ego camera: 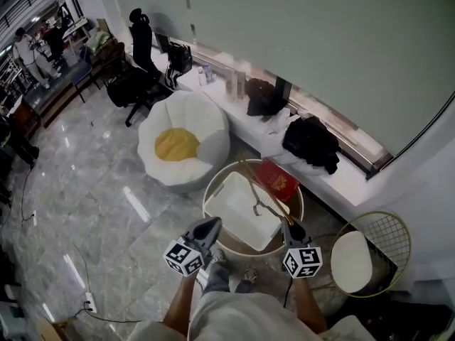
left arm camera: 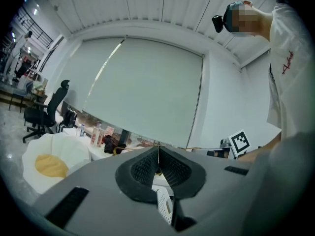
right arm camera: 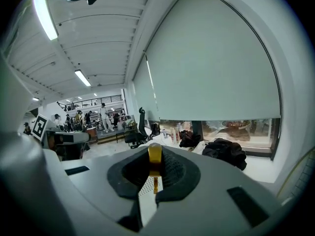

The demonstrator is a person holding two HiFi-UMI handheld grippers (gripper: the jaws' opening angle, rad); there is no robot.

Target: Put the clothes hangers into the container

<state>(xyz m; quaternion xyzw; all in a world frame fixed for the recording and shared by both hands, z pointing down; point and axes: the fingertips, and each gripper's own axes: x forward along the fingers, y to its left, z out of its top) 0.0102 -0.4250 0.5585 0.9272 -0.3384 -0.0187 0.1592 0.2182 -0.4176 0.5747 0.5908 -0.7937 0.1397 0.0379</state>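
A wooden clothes hanger [ego camera: 253, 185] hangs tilted over the white container [ego camera: 238, 212] on the round table [ego camera: 212, 185]. My right gripper [ego camera: 287, 226] is shut on its lower end. In the right gripper view the jaws [right arm camera: 154, 149] pinch a yellow-brown piece of the hanger [right arm camera: 154, 161]. My left gripper [ego camera: 211, 225] is at the near rim of the table, left of the container, shut with nothing in it. In the left gripper view its pads [left arm camera: 158, 154] meet edge to edge. The inside of the container looks bare.
A red box [ego camera: 277, 180] lies on the table behind the container. A white beanbag with a yellow centre [ego camera: 181, 144] stands to the left, a wire basket stand [ego camera: 375, 251] to the right. A white bench with black bags [ego camera: 311, 142] runs along the window.
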